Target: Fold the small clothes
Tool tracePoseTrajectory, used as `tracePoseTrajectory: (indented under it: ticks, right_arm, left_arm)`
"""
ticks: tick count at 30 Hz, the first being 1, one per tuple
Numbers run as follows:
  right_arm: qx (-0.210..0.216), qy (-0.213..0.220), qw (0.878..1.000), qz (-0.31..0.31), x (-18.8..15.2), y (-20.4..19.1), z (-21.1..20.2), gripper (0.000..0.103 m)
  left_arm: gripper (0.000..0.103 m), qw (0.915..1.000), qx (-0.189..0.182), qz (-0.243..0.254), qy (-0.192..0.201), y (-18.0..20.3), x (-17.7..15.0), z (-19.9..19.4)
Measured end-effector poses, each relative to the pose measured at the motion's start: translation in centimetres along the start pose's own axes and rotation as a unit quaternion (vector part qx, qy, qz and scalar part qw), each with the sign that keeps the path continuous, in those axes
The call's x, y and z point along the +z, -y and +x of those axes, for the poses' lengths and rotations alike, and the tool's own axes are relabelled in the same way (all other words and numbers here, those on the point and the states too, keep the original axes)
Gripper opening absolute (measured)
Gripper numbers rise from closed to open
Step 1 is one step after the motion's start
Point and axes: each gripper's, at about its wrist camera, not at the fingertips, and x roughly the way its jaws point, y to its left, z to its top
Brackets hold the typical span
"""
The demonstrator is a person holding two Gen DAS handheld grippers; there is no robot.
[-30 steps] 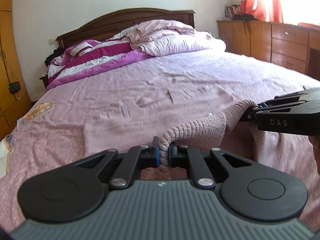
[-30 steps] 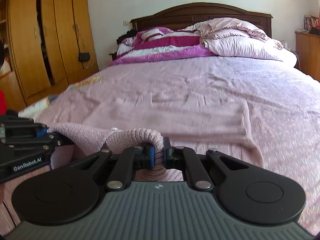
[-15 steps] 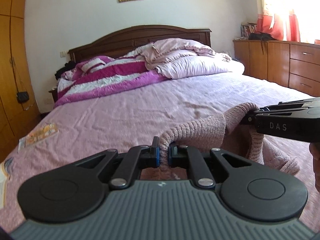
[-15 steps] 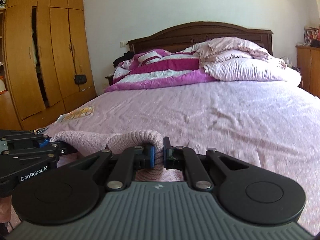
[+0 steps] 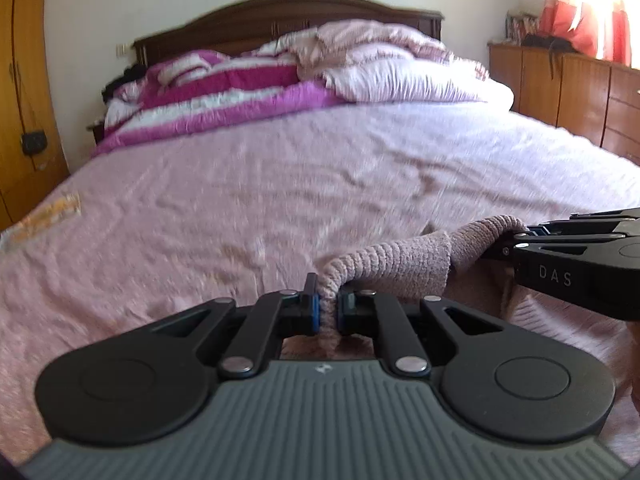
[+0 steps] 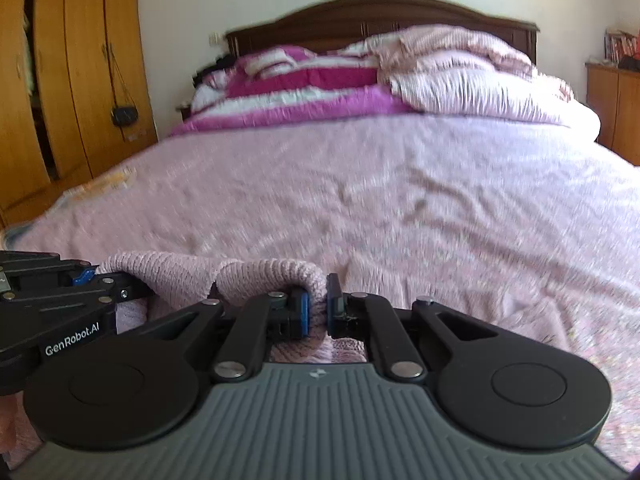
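A small pink knitted garment (image 5: 404,266) is held up by its ribbed edge between both grippers, above the near end of the bed. My left gripper (image 5: 327,309) is shut on the left part of the edge. My right gripper (image 6: 317,306) is shut on the right part of the same garment (image 6: 264,278). Each gripper shows in the other's view: the right gripper (image 5: 524,236) at the right edge, the left gripper (image 6: 94,278) at the left edge. The rest of the garment hangs below the grippers, mostly hidden.
The pink bedspread (image 5: 280,184) stretches ahead. A magenta striped quilt (image 5: 224,100) and pink bedding (image 5: 392,68) are piled at the dark headboard (image 6: 380,12). A wooden wardrobe (image 6: 68,80) stands left, a wooden dresser (image 5: 568,92) right. A paper (image 5: 52,212) lies on the bed's left edge.
Both grippers, still shut on the garment, lifted it off the bed, then tilted back down. The flat part that lay on the bedspread a second ago is gone from there.
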Motion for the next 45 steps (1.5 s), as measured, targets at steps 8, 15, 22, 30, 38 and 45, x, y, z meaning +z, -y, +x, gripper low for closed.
tracePoseTrajectory:
  ticks: [8,15,22,30,38,45]
  right_arm:
    - [-0.003,-0.035,0.999,0.009,-1.9,0.3,3.6,0.03]
    - [-0.003,-0.019,1.0,0.016,-1.4,0.8,0.8,0.059]
    - [-0.007,0.009,1.0,0.012,-1.1,1.7,-4.6,0.063]
    - [0.014,0.017,1.0,-0.005,-3.4,1.9,-10.4,0.064]
    - [0.029,-0.006,0.998,-0.053,-6.9,0.1,-12.7,0.064]
    - [0.045,-0.022,0.997,-0.065,-8.5,-1.3,-12.6,0.064]
  left_arm:
    - [0.016,0.9987,-0.001,-0.029,-0.042,-1.0,-1.9,2.7]
    - [0.042,0.9977,0.005,-0.043,-0.053,-1.8,-1.0,0.5]
    - [0.057,0.9977,-0.004,-0.05,-0.045,-2.7,-0.6,-3.8]
    - [0.057,0.998,-0.024,-0.037,-0.046,-2.2,-2.0,-8.2]
    - [0.057,0.9977,-0.046,0.002,-0.05,-0.3,-4.0,-10.4]
    - [0.057,0.9958,-0.051,0.038,-0.067,1.5,-5.6,-9.9]
